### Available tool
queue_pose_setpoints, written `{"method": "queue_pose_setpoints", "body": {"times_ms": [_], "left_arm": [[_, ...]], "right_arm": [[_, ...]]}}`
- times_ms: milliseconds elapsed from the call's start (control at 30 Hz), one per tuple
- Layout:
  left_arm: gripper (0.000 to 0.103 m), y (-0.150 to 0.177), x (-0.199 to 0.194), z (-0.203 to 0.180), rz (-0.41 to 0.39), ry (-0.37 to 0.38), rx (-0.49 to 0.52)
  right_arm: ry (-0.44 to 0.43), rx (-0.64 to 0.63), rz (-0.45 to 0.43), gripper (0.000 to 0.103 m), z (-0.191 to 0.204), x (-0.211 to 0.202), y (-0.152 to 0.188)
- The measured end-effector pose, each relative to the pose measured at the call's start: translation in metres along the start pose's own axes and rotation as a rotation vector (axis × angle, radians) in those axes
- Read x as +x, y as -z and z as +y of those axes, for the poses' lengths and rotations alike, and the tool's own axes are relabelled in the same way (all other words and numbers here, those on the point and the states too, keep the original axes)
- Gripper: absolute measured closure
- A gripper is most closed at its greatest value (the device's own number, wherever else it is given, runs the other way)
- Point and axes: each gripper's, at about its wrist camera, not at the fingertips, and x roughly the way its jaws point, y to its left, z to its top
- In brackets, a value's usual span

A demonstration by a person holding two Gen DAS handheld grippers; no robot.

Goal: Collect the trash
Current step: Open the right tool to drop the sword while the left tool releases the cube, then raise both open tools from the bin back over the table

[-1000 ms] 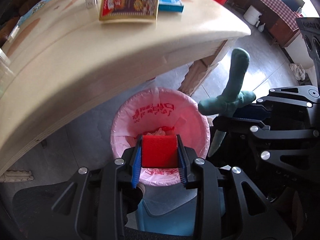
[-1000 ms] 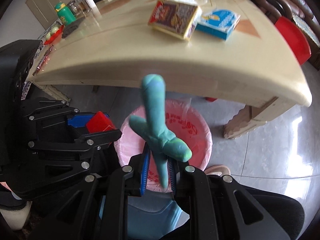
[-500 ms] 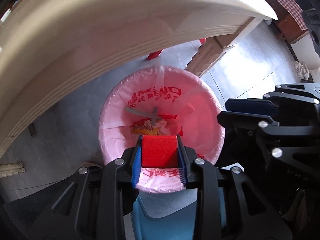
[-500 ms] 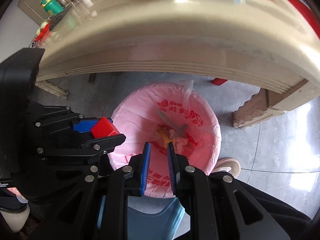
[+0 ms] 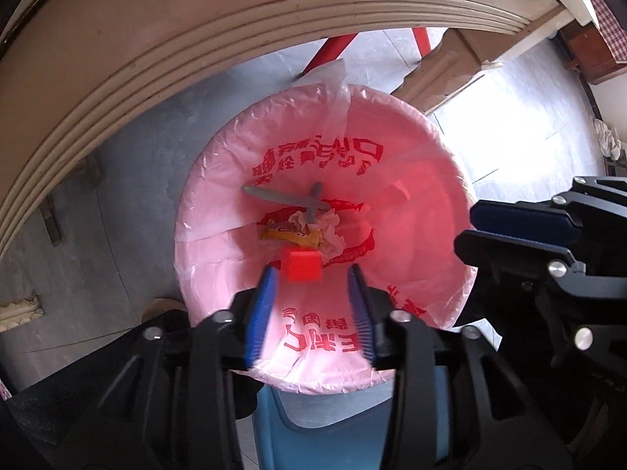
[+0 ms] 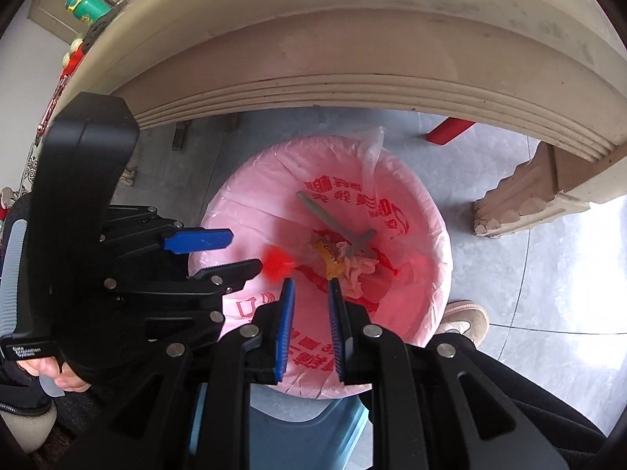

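Observation:
A bin lined with a pink bag (image 5: pixel 219 180) stands on the floor right below both grippers. My left gripper (image 5: pixel 312 274) points straight down over it, and its jaws are opening. The red block (image 5: pixel 301 265) has come off the pads and is falling free, seen as a red blur (image 6: pixel 276 264) in the right wrist view. My right gripper (image 6: pixel 311 284) hangs beside it over the bin, shut with nothing between its pads. The grey-green cross-shaped piece (image 5: pixel 282 197) lies inside on crumpled tissue and a yellow wrapper (image 5: pixel 292 235).
The cream table's edge (image 5: pixel 196 39) arches close above the bin, with its carved leg (image 5: pixel 443 74) to the right. A blue stool (image 5: pixel 333 431) sits under my grippers. A person's shoe (image 6: pixel 466 315) rests on the grey tiles by the bin. Red stool legs (image 5: pixel 337 47) stand behind.
Both grippers sank below the table edge toward the bin. The right one dropped the green piece into the bag. The left jaws parted and the red block fell out.

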Motion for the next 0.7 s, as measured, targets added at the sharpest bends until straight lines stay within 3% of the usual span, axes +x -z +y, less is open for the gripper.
{"method": "queue_pose_setpoints", "body": {"times_ms": [233, 433, 700], "left_arm": [[0.052, 0.0, -0.003, 0.0, -0.011, -0.039, 0.001], [0.045, 0.007, -0.016, 0.003, -0.043, -0.065, -0.016], [0.043, 0.022, -0.074, 0.01, -0.156, -0.116, -0.064]], "right_arm": [[0.0, -0.002, -0.015, 0.082, -0.001, -0.004, 0.0], [0.011, 0.003, -0.066, 0.054, 0.002, -0.019, 0.0], [0.022, -0.01, -0.134, 0.054, 0.014, -0.056, 0.006]]}}
